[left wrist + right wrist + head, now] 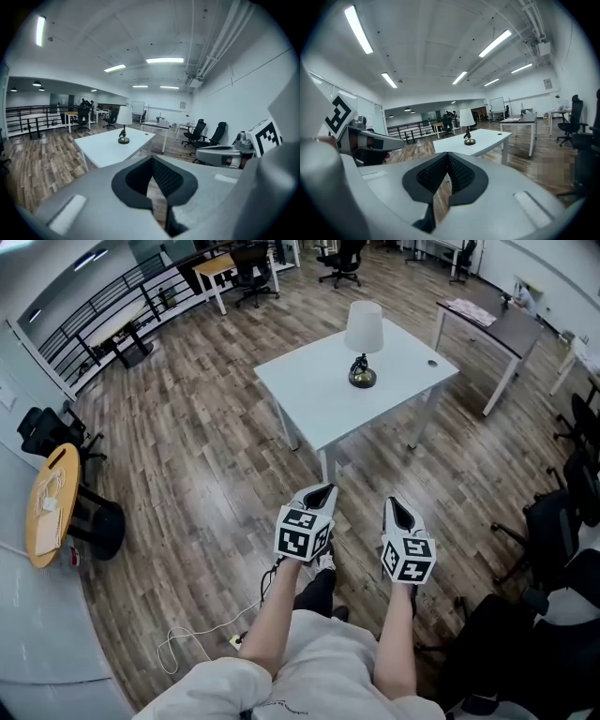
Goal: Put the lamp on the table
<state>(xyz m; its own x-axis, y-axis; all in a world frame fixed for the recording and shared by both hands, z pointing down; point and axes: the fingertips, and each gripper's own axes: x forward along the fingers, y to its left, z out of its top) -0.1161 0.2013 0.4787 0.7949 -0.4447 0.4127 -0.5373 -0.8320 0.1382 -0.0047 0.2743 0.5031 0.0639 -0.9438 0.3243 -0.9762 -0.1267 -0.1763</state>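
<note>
**Lamp already on table, both grippers empty & well back**

- Lamp [363, 343] stands on the white table [309, 395], approx mid-top. It's clear of all four edges and no corner is close.
- Axis: long axis vertical, upright, no lean visible. Round dark base [363, 379] sits down on the top, white shade [364, 326] is up. It's round, so no real "front" to speak of.
- Left gripper [323, 491]: jaws closed tip to tip, nothing between them. Only floor [187, 474] shows through the slot behind the tips.
- Right gripper [396, 505]: same, tips together and empty.
- Key relation: lamp is straight ahead of both grippers and well apart from them. The table's near corner and a stretch of floor lie between. In the head view it falls approx midway btw the two, so neither arm is clearly nearer.
- Left gripper view has the lamp [123, 123] a bit left of the jaw line. Right gripper view has the lamp [467, 124] a bit right of it.
- Read: placing looks done, nothing left to carry. If a re-grab were needed, I'd walk in, open the jaws, and approach level across the stem below the shade, since the axis is vertical.
</note>
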